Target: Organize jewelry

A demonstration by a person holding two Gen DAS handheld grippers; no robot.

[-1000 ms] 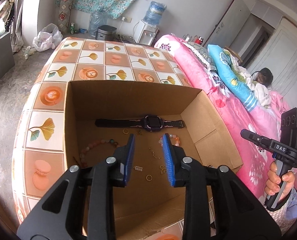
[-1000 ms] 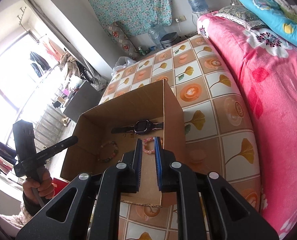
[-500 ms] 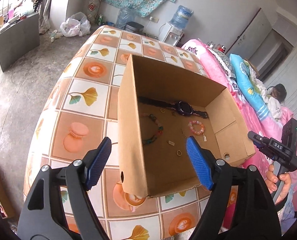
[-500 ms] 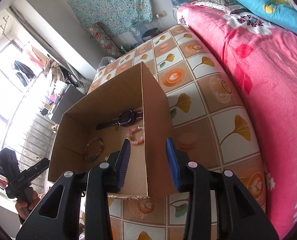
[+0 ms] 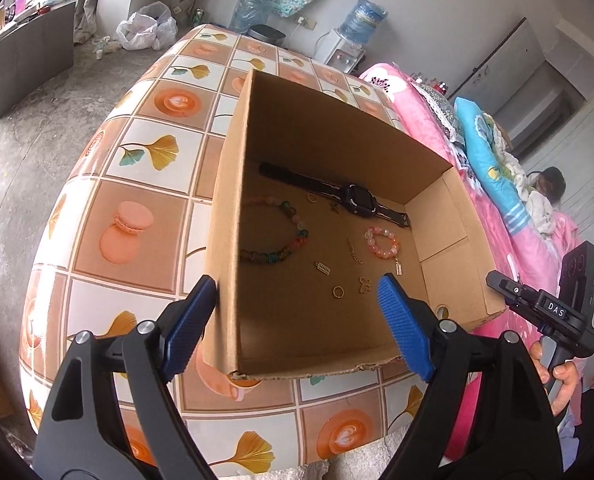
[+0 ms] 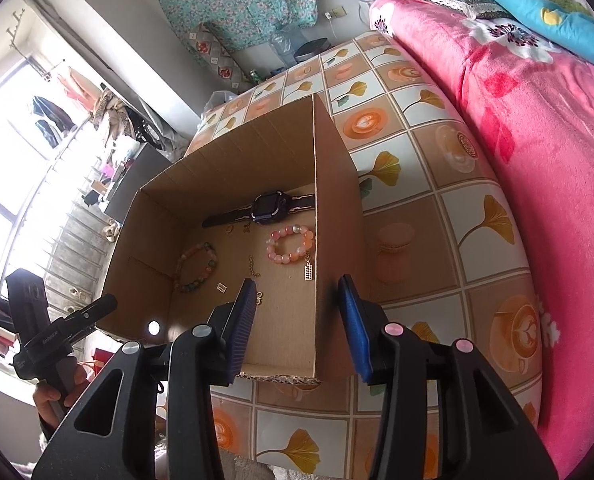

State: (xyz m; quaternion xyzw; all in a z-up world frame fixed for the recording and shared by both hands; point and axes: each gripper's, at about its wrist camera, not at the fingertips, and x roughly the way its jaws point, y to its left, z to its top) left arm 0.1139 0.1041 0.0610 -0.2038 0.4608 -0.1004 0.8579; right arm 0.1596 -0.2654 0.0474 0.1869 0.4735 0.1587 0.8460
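Observation:
An open cardboard box (image 5: 225, 216) (image 6: 335, 208) stands on a tiled table. In it lie a dark smartwatch (image 5: 357, 197) (image 6: 267, 207), a pink bead bracelet (image 5: 381, 242) (image 6: 291, 245), a multicolour bead bracelet (image 5: 285, 236) (image 6: 197, 266), a gold ring (image 5: 337, 291) and small gold charms (image 5: 323, 268). My left gripper (image 5: 297, 320) is open, its fingers astride the box's left wall near the front corner. My right gripper (image 6: 297, 324) is open, its fingers astride the box's right wall.
The table (image 5: 129, 216) carries a leaf and cup pattern cloth. A pink bed (image 6: 537, 120) runs along the right side. A water dispenser (image 5: 349, 40) and bags stand at the far wall. Grey floor (image 5: 25, 140) lies to the left.
Both grippers have opened wide and pulled back from inside the box. The left one shifted to the box's left wall, the right one to its right wall.

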